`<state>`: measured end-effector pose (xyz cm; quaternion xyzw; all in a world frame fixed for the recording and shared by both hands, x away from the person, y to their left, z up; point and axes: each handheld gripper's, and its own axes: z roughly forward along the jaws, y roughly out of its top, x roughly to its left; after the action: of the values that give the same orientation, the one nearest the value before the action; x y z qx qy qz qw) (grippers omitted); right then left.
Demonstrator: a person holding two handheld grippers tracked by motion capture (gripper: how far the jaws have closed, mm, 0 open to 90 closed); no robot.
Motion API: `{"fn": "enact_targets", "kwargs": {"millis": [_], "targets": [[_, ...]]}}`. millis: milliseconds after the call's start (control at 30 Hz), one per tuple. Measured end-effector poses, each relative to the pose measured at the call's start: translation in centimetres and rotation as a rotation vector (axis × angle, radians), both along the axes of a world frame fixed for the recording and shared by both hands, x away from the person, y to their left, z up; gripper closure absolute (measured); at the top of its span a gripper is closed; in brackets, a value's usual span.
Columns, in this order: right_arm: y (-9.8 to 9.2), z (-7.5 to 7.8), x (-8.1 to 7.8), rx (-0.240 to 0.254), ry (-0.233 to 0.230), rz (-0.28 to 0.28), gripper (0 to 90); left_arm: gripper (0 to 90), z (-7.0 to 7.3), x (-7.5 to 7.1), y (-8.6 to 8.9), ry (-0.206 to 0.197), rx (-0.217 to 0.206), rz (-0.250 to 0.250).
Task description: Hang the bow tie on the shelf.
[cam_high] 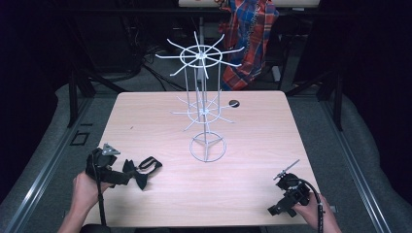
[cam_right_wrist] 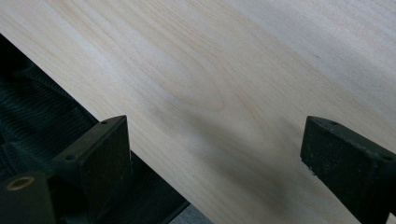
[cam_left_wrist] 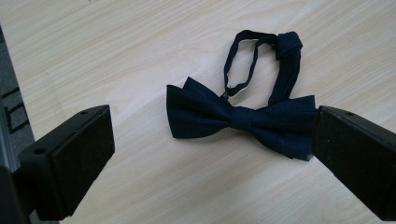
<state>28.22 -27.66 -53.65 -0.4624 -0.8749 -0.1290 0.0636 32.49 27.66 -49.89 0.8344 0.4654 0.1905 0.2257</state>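
A dark navy bow tie [cam_left_wrist: 243,119] with its neck strap looped behind it lies flat on the light wooden table [cam_high: 160,111], near the front left. My left gripper [cam_high: 127,175] hovers just over it, jaws wide open; in the left gripper view the bow tie sits between the two black jaws, its right wing tip close by the right jaw, and neither pad presses on it. The bow tie [cam_high: 141,174] lies just past that gripper's jaws. My right gripper [cam_high: 281,208] rests near the front right table edge, jaws open over bare wood [cam_right_wrist: 215,93].
A white wire display stand [cam_high: 206,107] with two tiers of radiating hooks rises from a ring base at the table's middle. A small dark grommet hole [cam_high: 234,103] sits behind it. A plaid cloth [cam_high: 252,34] hangs beyond the table. Metal rails run down both sides.
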Motion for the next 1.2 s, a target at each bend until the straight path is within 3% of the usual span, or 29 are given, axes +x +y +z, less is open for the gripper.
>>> {"fn": "enact_targets", "kwargs": {"millis": [33,100,167,333,500,567,600,833,867,900,933,1000,1133,1200], "targets": [[-0.2,0.2,0.2,-0.049,-0.004,0.034,7.9,0.0,0.0,0.0,0.0,0.000,0.000,0.000],[-0.1,0.0,0.0,-0.003,0.006,-0.002,7.9,0.0,0.0,0.0,-0.1,0.005,-0.005,-0.005],[0.0,0.0,0.1,0.007,0.000,0.007,7.9,0.0,0.0,0.1,-0.2,0.011,-0.002,-0.012],[0.0,-0.1,0.2,-0.026,0.006,0.023,7.9,0.0,-0.2,0.3,-0.7,0.029,0.014,-0.032],[0.1,-0.1,0.2,-0.027,0.011,0.033,7.9,0.0,-0.3,0.5,-1.4,0.031,0.026,-0.048],[0.3,-0.4,-0.1,0.000,-0.006,-0.006,7.9,0.0,-0.3,0.5,-1.6,0.034,0.028,-0.051],[0.2,-0.2,0.1,-0.023,0.005,0.023,7.9,0.0,-0.3,0.5,-1.7,0.037,0.030,-0.054],[0.2,-0.1,0.2,-0.039,0.017,0.052,7.9,0.0,-0.4,0.9,-2.5,0.041,0.032,-0.067],[0.3,-0.4,-0.2,0.001,-0.001,-0.002,7.9,0.0,-0.5,1.0,-2.7,0.036,0.034,-0.066],[0.3,-0.4,-0.2,0.001,-0.001,-0.002,7.9,0.0,-0.4,1.1,-2.9,0.040,0.043,-0.069],[0.0,-0.1,0.1,-0.041,0.014,0.046,7.9,0.0,-0.4,1.4,-3.3,0.042,0.043,-0.076],[0.2,-0.2,0.0,-0.018,0.005,0.026,7.9,0.0,-0.4,1.8,-3.9,0.047,0.043,-0.080],[0.4,-0.3,0.2,-0.035,0.016,0.049,7.9,0.0,-0.7,2.5,-5.0,0.062,0.055,-0.101],[0.3,-0.4,0.1,-0.024,0.015,0.035,7.9,0.0,-0.9,2.6,-5.3,0.072,0.066,-0.104]]}}
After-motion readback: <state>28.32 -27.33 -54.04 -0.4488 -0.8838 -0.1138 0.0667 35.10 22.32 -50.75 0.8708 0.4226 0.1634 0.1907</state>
